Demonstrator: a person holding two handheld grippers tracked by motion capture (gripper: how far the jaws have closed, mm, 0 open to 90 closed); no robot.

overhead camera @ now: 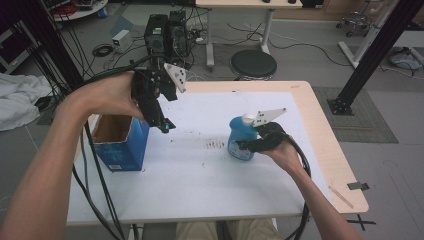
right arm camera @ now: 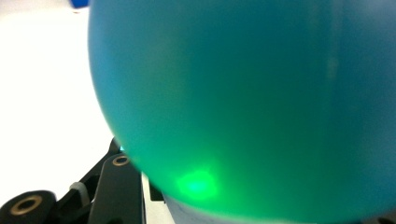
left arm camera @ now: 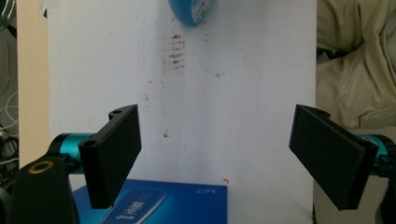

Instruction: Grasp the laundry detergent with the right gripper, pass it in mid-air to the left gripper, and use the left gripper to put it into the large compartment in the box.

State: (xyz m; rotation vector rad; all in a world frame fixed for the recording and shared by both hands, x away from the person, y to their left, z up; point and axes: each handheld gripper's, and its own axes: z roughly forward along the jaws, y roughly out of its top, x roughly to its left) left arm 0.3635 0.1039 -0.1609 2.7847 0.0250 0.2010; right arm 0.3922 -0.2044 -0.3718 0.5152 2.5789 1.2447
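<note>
On the left side of the table stands a blue box (overhead camera: 121,145) with its top open. It sits on the edge of the white sheet (overhead camera: 200,175) that covers the table (overhead camera: 327,150).

The person's left arm comes up from the bottom corner and bends at the wrist. The left hand (overhead camera: 107,95) is held up in the air, just above the box. It holds the left gripper (overhead camera: 166,125), which points down and toward the middle of the table. In the left gripper view its two black jaws stand wide apart, with nothing between them. Below them you can see the white sheet, some small brown marks (left arm camera: 173,53) on it, and the blue box (left arm camera: 159,203) at the bottom.

To the right of the marks stands a blue bottle (overhead camera: 241,137) with a white cap (overhead camera: 248,119). It is upright on the white sheet, near the middle of the table.

The right arm comes in from the bottom right and reaches up to the bottle. The right hand (overhead camera: 285,152) is low, close to the table. It holds the right gripper (overhead camera: 246,145) level, pointing left at the bottle. Its jaws are squeezed on the round belly of the bottle. In the right gripper view the blue bottle (right arm camera: 252,102) is very close and blurry, and it hides most of the jaws.
</note>
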